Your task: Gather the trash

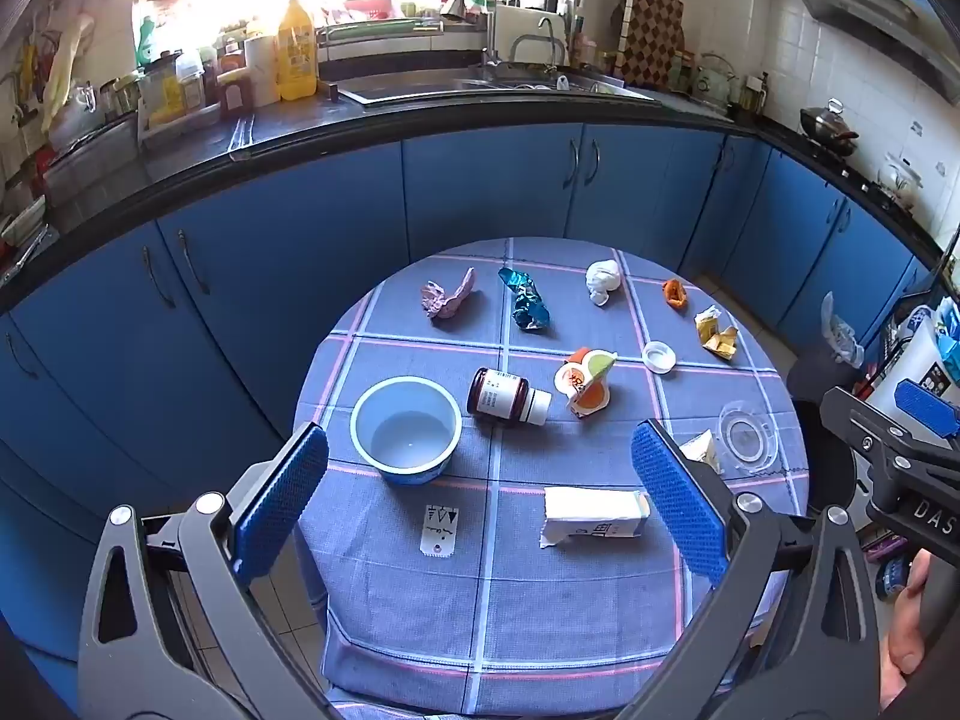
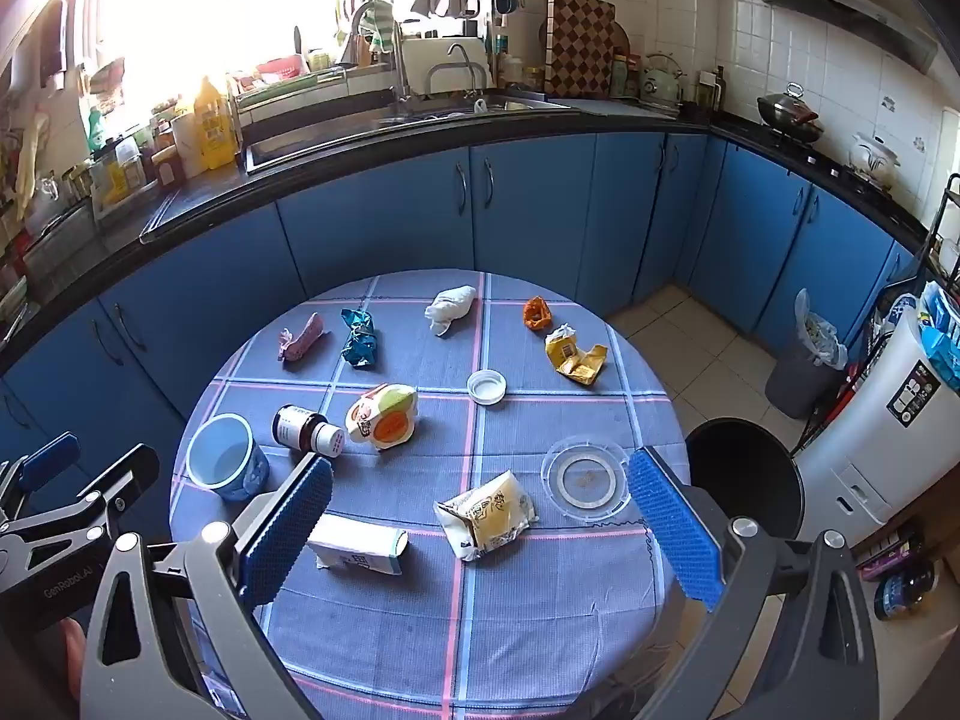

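While both tools hover over the near edge of the round table (image 1: 420,630), the left gripper (image 1: 480,498) has its blue pads spread wide with nothing between them but open air above the checked cloth. Just beyond its left finger stands a blue bowl (image 1: 405,438), upright and empty. Ahead of that gripper, between its fingers, lies a brown bottle (image 1: 507,396) on its side, white cap pointing right, and nearer still a small paper tag (image 1: 438,531) lies flat. Close by its right finger lies a white carton (image 1: 594,516), flattened at one end.

The right gripper (image 2: 480,516) is likewise spread, holding nothing. Between its fingers sits a crumpled yellow-and-white wrapper (image 2: 489,516); the white carton lies just beside its left finger, and a clear plastic lid (image 2: 585,479) lies just inside its right finger. Further ahead rests an orange-and-green snack pack (image 2: 384,417), then a white cap (image 2: 486,387).

Along the far side of the table, well away from both grippers, the trash lies in a loose row: a pink wrapper (image 2: 300,336), a teal foil wrapper (image 2: 360,339), a white tissue wad (image 2: 450,306), an orange scrap (image 2: 536,312) and a yellow packet (image 2: 573,354). To the right of the right gripper, off the table, stands a black bin (image 2: 744,480).
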Tool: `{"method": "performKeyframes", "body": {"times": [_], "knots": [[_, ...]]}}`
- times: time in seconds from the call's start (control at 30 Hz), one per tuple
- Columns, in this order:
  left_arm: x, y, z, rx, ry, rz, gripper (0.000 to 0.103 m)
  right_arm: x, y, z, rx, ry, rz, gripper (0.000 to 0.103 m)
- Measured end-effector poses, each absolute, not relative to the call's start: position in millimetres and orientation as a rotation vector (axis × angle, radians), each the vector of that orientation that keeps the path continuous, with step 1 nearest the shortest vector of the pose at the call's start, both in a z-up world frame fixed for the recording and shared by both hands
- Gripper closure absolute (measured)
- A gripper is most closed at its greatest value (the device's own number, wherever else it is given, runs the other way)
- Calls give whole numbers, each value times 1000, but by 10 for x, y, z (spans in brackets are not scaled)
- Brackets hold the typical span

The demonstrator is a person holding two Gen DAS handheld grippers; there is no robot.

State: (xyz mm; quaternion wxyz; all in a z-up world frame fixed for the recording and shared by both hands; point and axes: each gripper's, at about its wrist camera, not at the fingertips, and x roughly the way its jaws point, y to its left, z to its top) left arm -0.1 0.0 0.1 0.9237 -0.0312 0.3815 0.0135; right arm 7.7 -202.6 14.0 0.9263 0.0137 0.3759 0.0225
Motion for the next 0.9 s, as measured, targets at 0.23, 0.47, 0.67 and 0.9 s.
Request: {"method": "performKeyframes", "body": {"times": [0.23, 0.47, 0.67, 0.9], "knots": [[8, 3, 0, -63, 784, 27, 3, 73, -2030, 132, 29, 772, 46, 7], [-1, -5, 0, -62, 778, 29, 3, 62, -2021, 132, 24, 767, 44, 7], [-2, -4, 2, -59, 778, 28, 3, 72, -2035, 122, 23, 767, 43, 7], [1, -2, 1, -60, 777, 29, 3, 60, -2031, 131, 22, 765, 43, 7]]}}
